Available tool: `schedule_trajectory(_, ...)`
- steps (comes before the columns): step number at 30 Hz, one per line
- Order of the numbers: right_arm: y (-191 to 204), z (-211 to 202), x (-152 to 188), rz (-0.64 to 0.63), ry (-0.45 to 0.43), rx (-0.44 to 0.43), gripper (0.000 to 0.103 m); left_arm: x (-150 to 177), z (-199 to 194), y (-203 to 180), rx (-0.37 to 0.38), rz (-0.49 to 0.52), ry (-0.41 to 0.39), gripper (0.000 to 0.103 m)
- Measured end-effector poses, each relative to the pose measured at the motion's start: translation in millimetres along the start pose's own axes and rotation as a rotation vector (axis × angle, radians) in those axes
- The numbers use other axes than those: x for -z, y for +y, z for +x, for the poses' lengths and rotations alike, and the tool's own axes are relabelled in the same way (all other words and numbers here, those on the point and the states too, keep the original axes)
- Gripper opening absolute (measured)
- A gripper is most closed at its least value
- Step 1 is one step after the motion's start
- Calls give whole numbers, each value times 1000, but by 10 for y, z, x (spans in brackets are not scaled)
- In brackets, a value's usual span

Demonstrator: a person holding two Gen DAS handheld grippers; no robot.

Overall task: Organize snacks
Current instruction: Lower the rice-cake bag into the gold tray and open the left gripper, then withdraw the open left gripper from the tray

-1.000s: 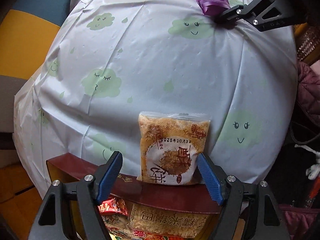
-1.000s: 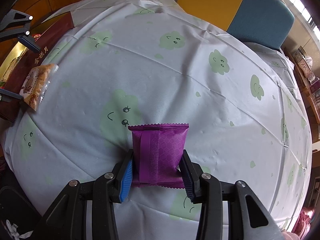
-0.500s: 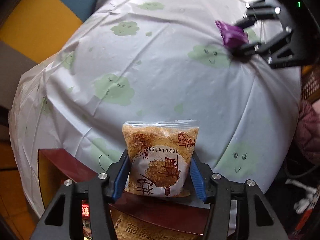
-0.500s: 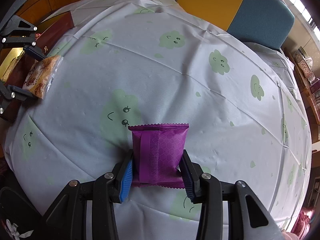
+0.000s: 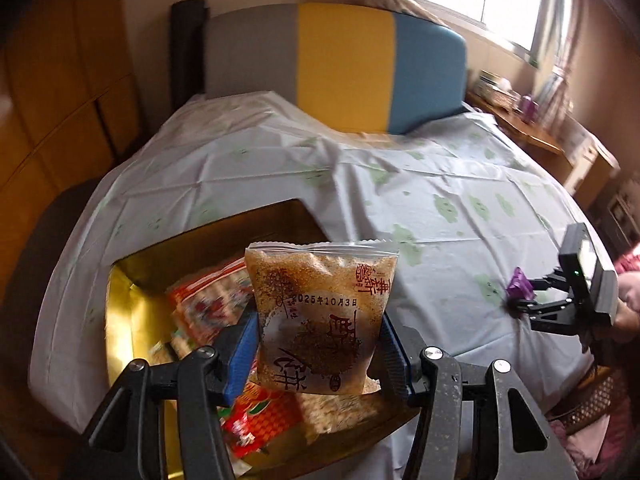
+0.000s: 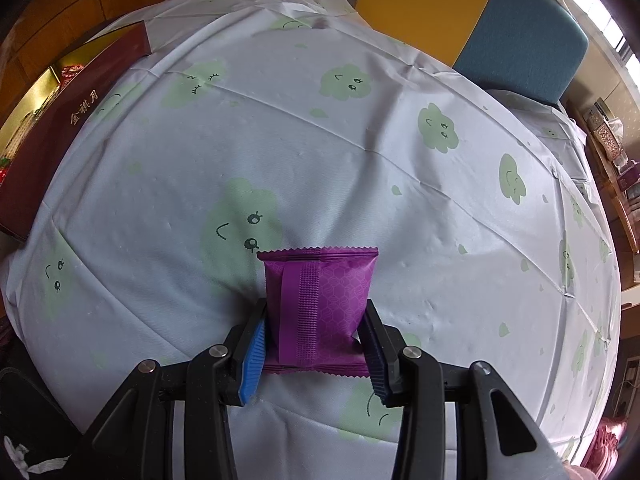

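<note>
My left gripper (image 5: 316, 344) is shut on a clear packet of brown crumbly snack (image 5: 320, 316) with red print and holds it in the air above an open gold-lined box (image 5: 124, 320) that holds several snack packets. My right gripper (image 6: 316, 344) is shut on a purple snack packet (image 6: 320, 300) just above the tablecloth. The right gripper also shows at the right edge of the left wrist view (image 5: 520, 296) with the purple packet (image 5: 519, 282). The dark red outer side of the box shows at the far left of the right wrist view (image 6: 60, 128).
A white tablecloth with green cloud faces (image 6: 360, 140) covers the round table. A grey, yellow and blue chair back (image 5: 340, 76) stands behind the table. A wooden sideboard with small items (image 5: 532, 128) is at the right, wooden cabinets (image 5: 60, 100) at the left.
My left gripper closed on the brown snack packet, lifted it off the table and swung it over the open box. My right gripper stayed still, holding the purple packet.
</note>
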State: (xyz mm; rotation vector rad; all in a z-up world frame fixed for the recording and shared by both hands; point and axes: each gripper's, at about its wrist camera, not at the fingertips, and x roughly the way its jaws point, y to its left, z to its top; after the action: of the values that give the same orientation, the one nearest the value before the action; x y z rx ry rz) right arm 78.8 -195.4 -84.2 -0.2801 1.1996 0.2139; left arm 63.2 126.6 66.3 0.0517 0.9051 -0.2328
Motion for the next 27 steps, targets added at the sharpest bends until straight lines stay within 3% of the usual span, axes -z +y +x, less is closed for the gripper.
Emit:
schedule_trajectory(5, -5, 0, 22, 8, -5, -5, 43, 432, 199, 487, -88, -240, 76, 57)
schedule_trajectory(8, -22, -9, 35, 14, -10, -6, 43, 624, 356, 620, -66, -349, 119, 57)
schedule_trajectory(14, -31, -19, 59, 22, -19, -5, 43, 827, 322, 685, -88, -485, 65, 60)
schedule_trajectory(16, -29, -20, 65, 23, -21, -4, 43, 854, 271, 674, -86, -501, 37, 70)
schedule_trajectory(27, -38, -19, 75, 42, -25, -3, 43, 916, 134, 388, -263, -452, -28, 68)
